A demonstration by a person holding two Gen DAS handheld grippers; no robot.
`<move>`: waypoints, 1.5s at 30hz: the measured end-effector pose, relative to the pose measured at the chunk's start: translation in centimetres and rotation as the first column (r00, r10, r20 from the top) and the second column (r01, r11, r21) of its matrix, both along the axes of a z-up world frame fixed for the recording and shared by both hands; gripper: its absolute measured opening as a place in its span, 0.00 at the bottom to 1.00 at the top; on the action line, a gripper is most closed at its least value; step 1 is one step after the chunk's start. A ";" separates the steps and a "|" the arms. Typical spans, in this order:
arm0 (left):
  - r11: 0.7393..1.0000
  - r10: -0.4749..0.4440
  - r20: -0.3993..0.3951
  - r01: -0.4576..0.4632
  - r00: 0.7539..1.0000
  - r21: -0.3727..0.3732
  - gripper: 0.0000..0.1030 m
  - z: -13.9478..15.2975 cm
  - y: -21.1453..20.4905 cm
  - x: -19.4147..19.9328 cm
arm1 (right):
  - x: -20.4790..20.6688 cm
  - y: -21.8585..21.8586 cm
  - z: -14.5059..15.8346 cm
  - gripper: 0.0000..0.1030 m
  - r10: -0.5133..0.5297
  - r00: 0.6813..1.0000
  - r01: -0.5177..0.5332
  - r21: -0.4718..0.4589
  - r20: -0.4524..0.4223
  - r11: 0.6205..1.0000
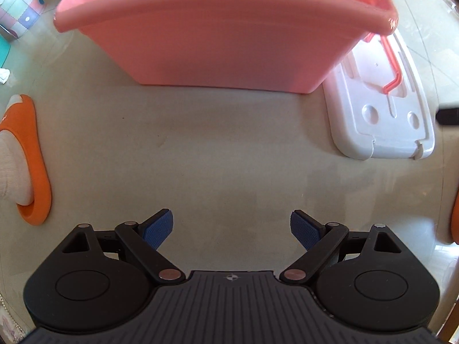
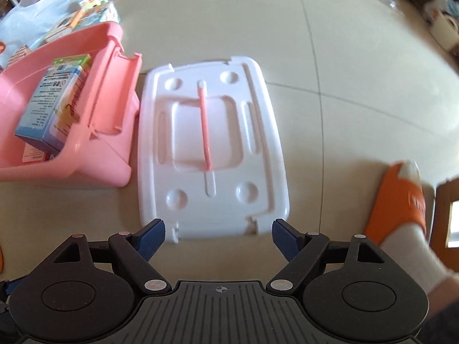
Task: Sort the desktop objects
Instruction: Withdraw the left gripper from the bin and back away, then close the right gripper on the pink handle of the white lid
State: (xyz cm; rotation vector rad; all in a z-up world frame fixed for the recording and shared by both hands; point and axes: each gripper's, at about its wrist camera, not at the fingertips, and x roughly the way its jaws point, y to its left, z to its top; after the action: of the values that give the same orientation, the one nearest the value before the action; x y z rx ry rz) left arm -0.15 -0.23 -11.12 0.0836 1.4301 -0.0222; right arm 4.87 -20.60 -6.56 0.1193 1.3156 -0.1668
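Both grippers released, nothing held: left gripper faces pink bin; right gripper just before white lid (flat on floor, beside bin).

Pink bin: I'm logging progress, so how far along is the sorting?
Done: boxes already lie inside the pink bin. In hand: nothing; the left gripper and right gripper are both open and empty. Left: the white lid lies flat on the floor beside the bin, not yet fitted.
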 end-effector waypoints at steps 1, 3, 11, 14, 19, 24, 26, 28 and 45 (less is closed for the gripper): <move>1.000 -0.002 -0.004 0.002 1.000 0.006 0.89 -0.3 -0.1 0.0 | 0.7 0.0 0.0 0.77 0.029 1.000 -0.029 -0.009 -0.001 1.000; 1.000 -0.009 -0.008 0.009 1.000 0.017 0.89 -0.7 -0.3 0.1 | 2.1 -0.1 0.0 0.78 0.084 0.996 -0.084 -0.041 0.000 0.996; 0.997 -0.067 0.038 0.066 0.997 0.027 0.89 -1.4 -1.5 0.5 | 7.0 -0.9 -0.6 0.78 0.136 0.991 -0.136 -0.004 0.008 0.991; 0.997 -0.071 0.042 0.070 0.997 0.019 0.89 -1.6 -1.6 0.8 | 8.5 -0.8 -1.4 0.78 0.159 0.987 -0.159 -0.010 0.008 0.987; 0.998 -0.067 0.026 0.067 0.997 0.009 0.89 -2.3 -1.8 0.9 | 10.5 -0.6 -2.9 0.77 0.177 0.984 -0.177 -0.012 0.000 0.984; 0.997 -0.071 0.008 0.071 0.997 0.012 0.89 -2.9 -1.9 1.1 | 11.8 -0.9 -4.4 0.71 0.179 0.984 -0.179 0.004 -0.023 0.984; 0.997 -0.076 0.006 0.076 0.997 0.013 0.89 -2.9 -2.0 1.3 | 12.4 -1.4 -4.7 0.70 0.141 0.990 -0.141 0.015 -0.025 0.990; 0.996 -0.084 0.006 0.084 0.996 0.016 0.89 -2.9 -2.1 1.5 | 12.7 -1.6 -4.9 0.69 0.149 0.988 -0.149 0.020 -0.031 0.989; 0.996 -0.093 -0.005 0.093 0.996 0.017 0.89 -2.4 -1.2 1.6 | 13.5 -2.2 -6.1 0.57 0.131 0.989 -0.128 0.044 -0.072 0.991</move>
State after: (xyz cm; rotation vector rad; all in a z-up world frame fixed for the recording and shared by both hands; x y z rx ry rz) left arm 1.46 -1.38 -13.53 0.1645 1.4299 -0.0867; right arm 18.33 -22.81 -12.63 0.0616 1.3968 -0.0351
